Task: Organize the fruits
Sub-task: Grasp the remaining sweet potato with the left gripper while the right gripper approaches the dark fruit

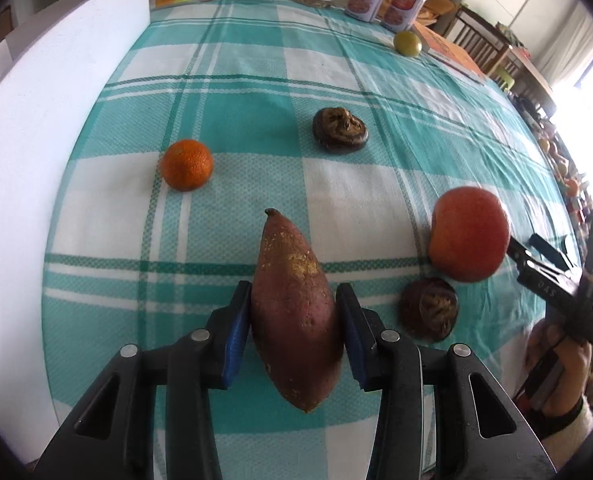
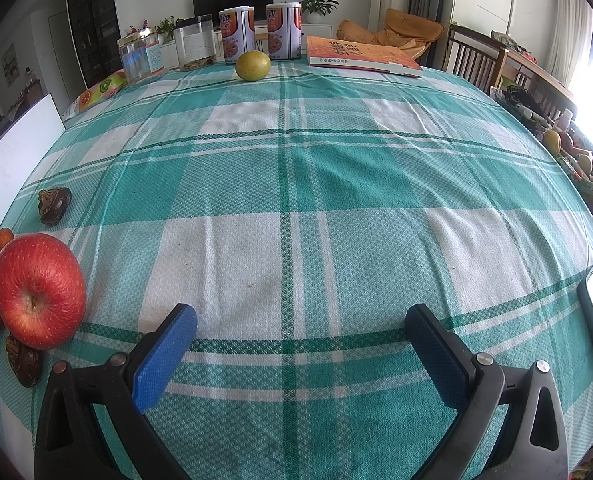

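Between our left gripper's (image 1: 294,336) closed pads a sweet potato (image 1: 295,312) pointed lengthwise away from us above the tablecloth (image 1: 256,92), while our right gripper (image 2: 300,356) gaped empty, the apple (image 2: 39,291) just left of it.

Both grippers share one build. The left gripper (image 1: 294,336) has glossy black plastic arms with triangular cut-outs, round silver rivets at the joints, and blue ribbed pads (image 1: 238,336) lining the inner face of each finger. The right gripper (image 2: 300,354) shows the same black frame, silver rivets and blue textured pads (image 2: 164,362). Behind its fingers, white "DAS" lettering marks the black body, a small green light glows, and a bare-skinned hand (image 1: 556,364) wears a dark wrist strap.
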Tool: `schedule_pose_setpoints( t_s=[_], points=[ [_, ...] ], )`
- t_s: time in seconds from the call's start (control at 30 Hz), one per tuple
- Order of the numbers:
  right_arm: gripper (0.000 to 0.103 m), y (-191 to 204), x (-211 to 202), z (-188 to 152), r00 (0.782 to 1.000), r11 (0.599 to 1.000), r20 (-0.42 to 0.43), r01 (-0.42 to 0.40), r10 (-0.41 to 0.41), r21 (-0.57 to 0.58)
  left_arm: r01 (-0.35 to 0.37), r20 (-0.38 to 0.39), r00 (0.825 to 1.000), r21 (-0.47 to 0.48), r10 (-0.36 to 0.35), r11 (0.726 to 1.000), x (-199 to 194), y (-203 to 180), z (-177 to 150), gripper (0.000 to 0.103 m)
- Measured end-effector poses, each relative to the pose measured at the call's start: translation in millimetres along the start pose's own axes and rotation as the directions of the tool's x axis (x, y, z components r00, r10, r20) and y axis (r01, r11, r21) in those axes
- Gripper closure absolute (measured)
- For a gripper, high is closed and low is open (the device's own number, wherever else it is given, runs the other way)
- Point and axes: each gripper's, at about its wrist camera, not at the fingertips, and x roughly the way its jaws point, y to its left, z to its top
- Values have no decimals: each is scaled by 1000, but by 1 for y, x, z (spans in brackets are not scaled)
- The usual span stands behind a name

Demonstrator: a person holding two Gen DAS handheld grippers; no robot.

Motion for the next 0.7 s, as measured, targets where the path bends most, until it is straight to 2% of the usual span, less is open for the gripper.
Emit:
schedule_pose_setpoints(
  t_s=[0.1, 0.23, 0.33, 0.4, 0.47, 0.5, 0.57, 0.6, 0.7],
  points=[
    [0, 0, 0, 0, 1000, 1000, 0, 0, 0, 0, -11, 0, 1000, 11, 11, 1000, -7, 5, -21, 59],
    [0, 0, 0, -1, 1000, 1000, 0, -5, 5, 2, -12, 49, 999, -8, 13, 1000, -15, 7, -38, 59],
    [3, 2, -12, -9, 997, 997, 8, -77, 77, -5, 10, 70, 998, -42, -7, 999, -19, 12, -45, 59],
    [5, 16, -30, -24, 978, 978, 5, -207, 207, -15, -8, 91, 996, -38, 11, 999, -22, 14, -50, 59],
    [8, 44, -45, -42, 935, 933, -14, -355, 355, -56, -19, 114, 993, -42, 23, 999, -25, 18, -57, 59],
    [10, 60, -50, -50, 919, 915, -24, -395, 394, -85, -10, 123, 992, -51, 16, 999, -25, 20, -58, 59],
    [20, 91, -55, -58, 896, 886, -38, -443, 442, -138, 21, 135, 991, -75, -10, 997, -26, 26, -60, 59],
    [26, 105, -56, -60, 894, 881, -38, -446, 446, -161, 23, 136, 991, -76, -13, 997, -26, 27, -60, 59],
    [28, 134, -52, -55, 898, 880, -25, -436, 440, -190, 12, 147, 989, -79, 0, 997, -28, 30, -62, 59]
  ],
)
